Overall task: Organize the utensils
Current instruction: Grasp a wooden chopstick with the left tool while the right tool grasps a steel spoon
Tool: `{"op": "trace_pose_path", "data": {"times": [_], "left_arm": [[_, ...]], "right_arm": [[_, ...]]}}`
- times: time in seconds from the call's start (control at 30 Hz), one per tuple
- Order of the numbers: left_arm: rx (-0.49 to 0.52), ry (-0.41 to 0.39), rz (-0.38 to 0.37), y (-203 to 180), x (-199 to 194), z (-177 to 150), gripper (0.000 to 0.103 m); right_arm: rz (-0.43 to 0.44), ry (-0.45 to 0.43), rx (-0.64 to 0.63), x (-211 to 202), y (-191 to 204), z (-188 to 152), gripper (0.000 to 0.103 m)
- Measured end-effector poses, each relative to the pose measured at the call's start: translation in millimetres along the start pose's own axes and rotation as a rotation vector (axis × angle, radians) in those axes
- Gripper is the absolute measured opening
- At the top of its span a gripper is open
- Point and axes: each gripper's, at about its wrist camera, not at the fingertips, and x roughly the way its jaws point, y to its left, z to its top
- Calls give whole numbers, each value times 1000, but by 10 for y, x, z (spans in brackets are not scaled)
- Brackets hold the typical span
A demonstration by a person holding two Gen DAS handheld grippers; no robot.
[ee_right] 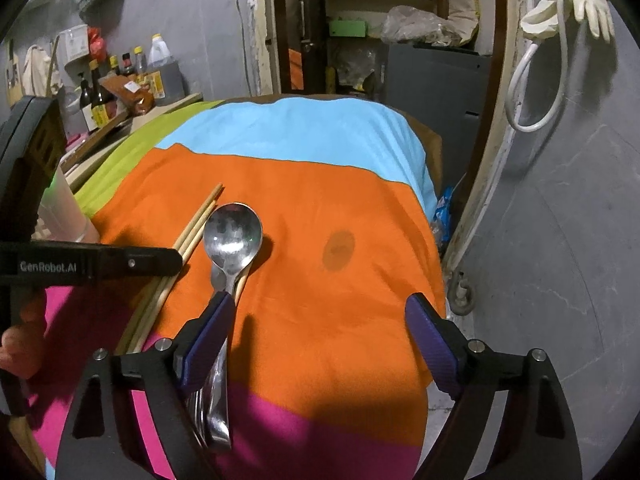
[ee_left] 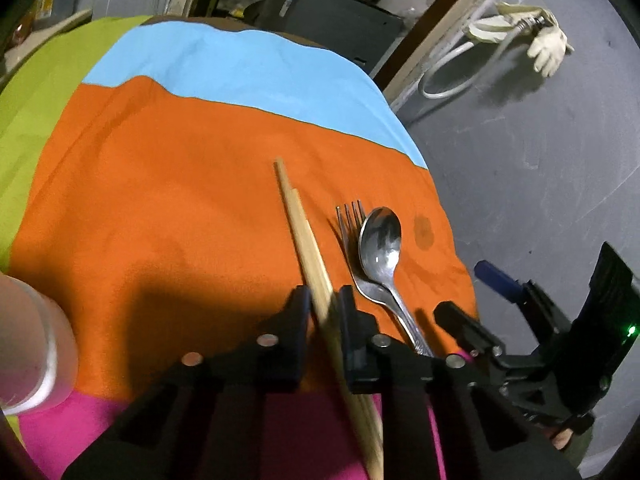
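Pale wooden chopsticks [ee_left: 308, 248] lie lengthwise at centre frame on the orange band of a striped cloth over the bench [ee_left: 180, 168]. Just right of them, a shiny steel spoon [ee_left: 380, 240] rests on a steel fork [ee_left: 352, 216]. The left tongs [ee_left: 324, 300] angle downward, clamped on the chopsticks; the right tongs [ee_right: 320, 312] gape wide, their left finger above the spoon's handle, gripping nothing.

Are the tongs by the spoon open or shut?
Open. The right tongs have a wide gap between their fingers, with only the cloth showing there; the spoon lies beside the left finger.
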Motion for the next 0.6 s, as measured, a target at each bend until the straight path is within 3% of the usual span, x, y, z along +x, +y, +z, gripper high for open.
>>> {"op": "trace_pose_path", "data": {"times": [0.1, 0.37, 0.6], "left_arm": [[-25, 4, -18, 45, -31, 10, 7], [-58, -27, -23, 105, -178, -112, 6], [-14, -69, 70, 66, -283, -236, 4]], "right_arm": [[11, 17, -23, 44, 49, 18, 74], [67, 62, -51, 205, 192, 89, 64], [114, 70, -34, 305, 293, 174, 63]]}}
